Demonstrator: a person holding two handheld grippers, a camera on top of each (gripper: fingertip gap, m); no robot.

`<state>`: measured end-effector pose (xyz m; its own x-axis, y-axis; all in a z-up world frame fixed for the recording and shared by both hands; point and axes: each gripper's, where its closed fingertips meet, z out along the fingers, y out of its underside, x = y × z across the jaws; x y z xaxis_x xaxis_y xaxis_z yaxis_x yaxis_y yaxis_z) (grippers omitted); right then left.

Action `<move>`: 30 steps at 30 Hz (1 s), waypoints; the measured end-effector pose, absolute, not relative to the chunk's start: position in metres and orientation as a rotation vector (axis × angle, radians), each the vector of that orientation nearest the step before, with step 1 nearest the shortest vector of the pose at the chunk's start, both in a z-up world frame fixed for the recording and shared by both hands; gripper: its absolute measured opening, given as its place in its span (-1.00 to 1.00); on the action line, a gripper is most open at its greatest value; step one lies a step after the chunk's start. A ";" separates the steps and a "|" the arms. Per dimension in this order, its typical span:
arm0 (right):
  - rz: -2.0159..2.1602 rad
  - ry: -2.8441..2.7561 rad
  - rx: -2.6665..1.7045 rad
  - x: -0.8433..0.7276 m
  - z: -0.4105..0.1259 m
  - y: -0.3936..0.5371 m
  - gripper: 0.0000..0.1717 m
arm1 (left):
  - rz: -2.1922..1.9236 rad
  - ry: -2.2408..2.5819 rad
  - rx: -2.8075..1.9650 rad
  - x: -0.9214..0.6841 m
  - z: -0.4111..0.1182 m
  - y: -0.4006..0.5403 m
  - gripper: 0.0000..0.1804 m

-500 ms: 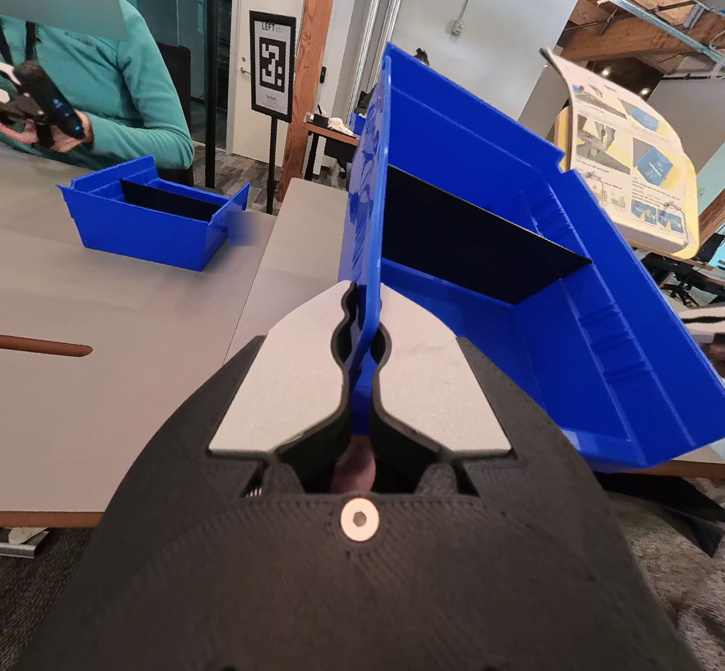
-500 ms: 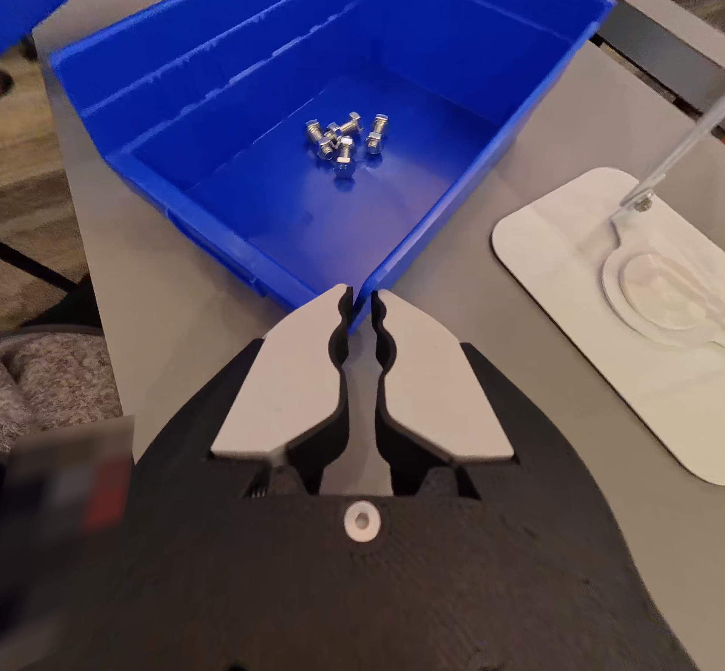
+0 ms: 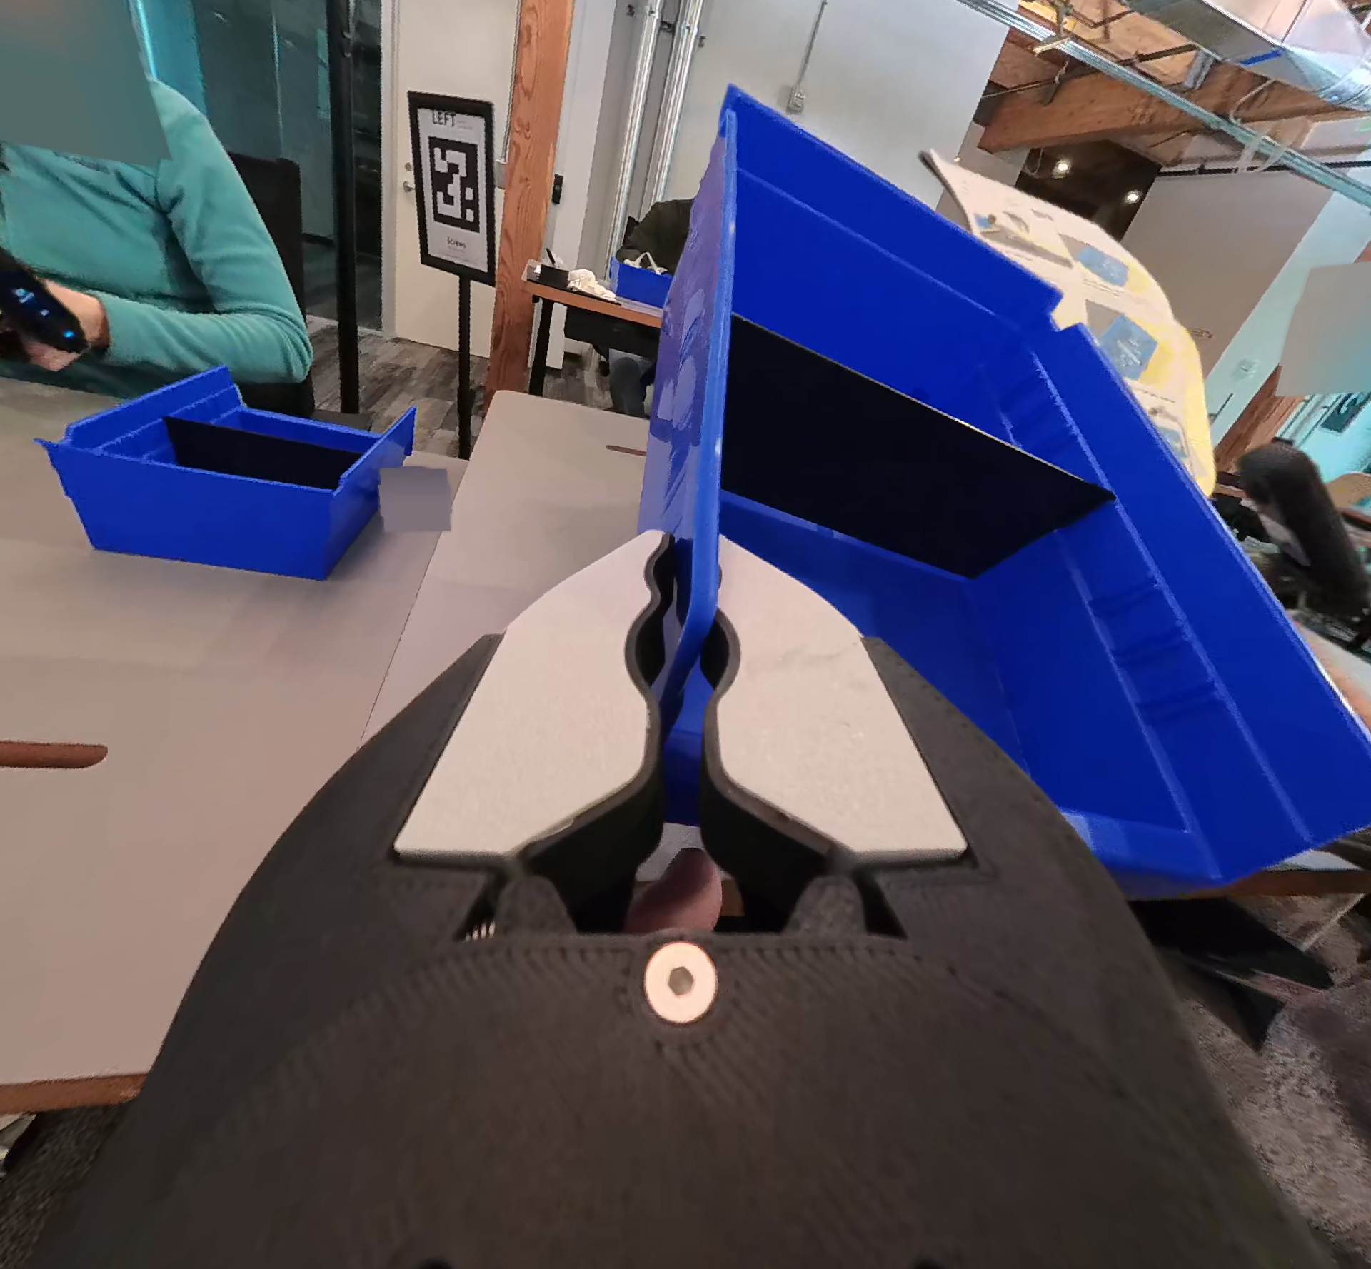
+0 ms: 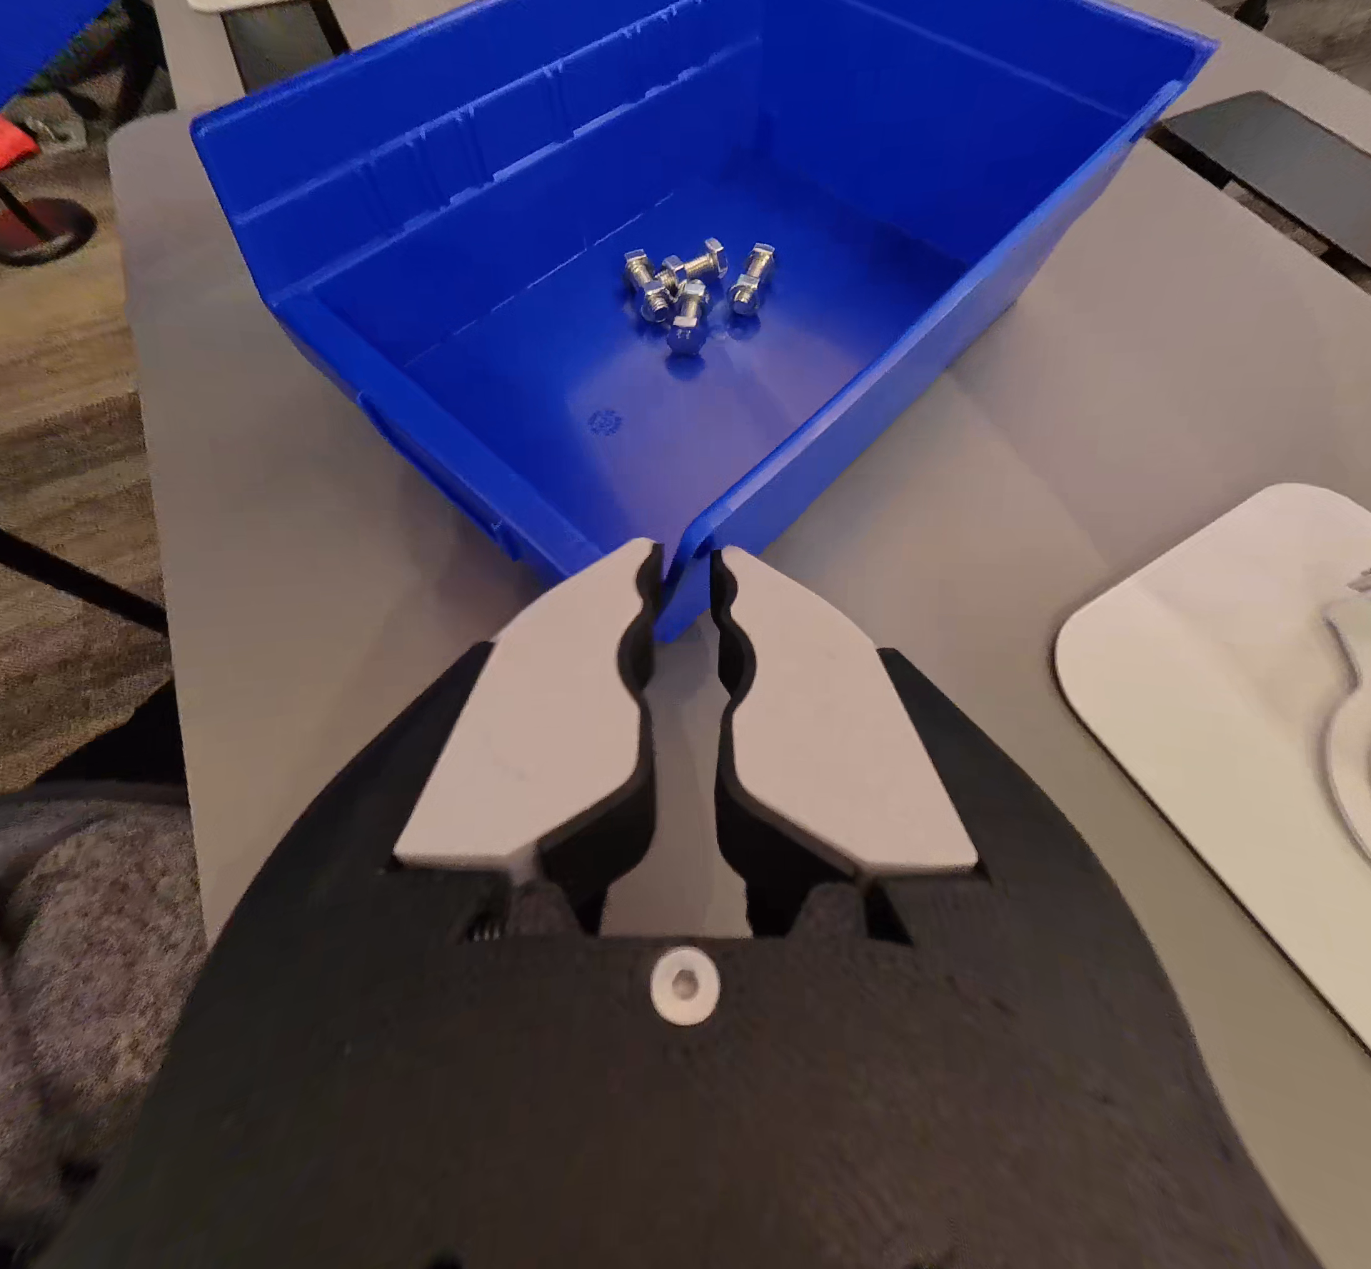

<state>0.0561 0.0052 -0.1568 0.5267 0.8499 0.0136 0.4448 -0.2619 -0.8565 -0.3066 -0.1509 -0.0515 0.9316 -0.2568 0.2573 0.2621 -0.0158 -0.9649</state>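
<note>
Between the fingers of my left gripper [image 3: 686, 610] I am pinching the thin side wall of a tilted blue bin [image 3: 1113, 640]. The jaws are standing narrow, both pads pressing on that wall from either side. This bin is leaning up and away to the right of the tool, its open side facing me, and a black divider [image 3: 890, 454] is crossing its inside just beyond the fingertips. Well off to the left of this gripper, a second small blue bin [image 3: 208, 514] is sitting flat on the grey table [image 3: 185, 677], and behind it a person in a teal sleeve [image 3: 185, 254] is sitting with a dark device in hand. Straight ahead and far off, a black-and-white sign on a stand [image 3: 452, 183] is standing by a wooden post.

Just ahead of my right gripper [image 4: 684, 588], the near corner of an open blue bin [image 4: 890, 83] is poking in between the fingertips. These jaws are standing slightly apart, and a sliver of gap is showing between the right pad and the corner, so I am not gripping it. This bin is resting on the grey tabletop [image 4: 1076, 380], and a small heap of silver bolts [image 4: 690, 291] is lying on its floor, ahead of the tips. To the right of the tool a white plate [image 4: 1224, 640] is lying flat on the table.
</note>
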 end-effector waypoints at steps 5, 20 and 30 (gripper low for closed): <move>0.635 -0.941 -1.801 0.087 -0.124 0.008 -0.58 | -0.360 0.077 -1.498 -0.276 -0.027 -0.148 -0.96; 1.416 -0.454 -1.627 0.077 -0.042 -0.014 -0.31 | 0.101 0.419 -1.387 -0.125 0.011 -0.106 -0.96; 1.469 -0.319 -1.588 0.113 -0.043 0.019 -0.80 | 0.280 0.579 -1.174 -0.050 0.037 -0.129 -0.94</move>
<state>0.1128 0.0188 -0.0432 0.2543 0.7154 -0.6508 -0.3811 -0.5444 -0.7473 -0.0495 -0.1287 0.0375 0.8222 -0.0888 -0.5622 -0.4955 0.3745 -0.7838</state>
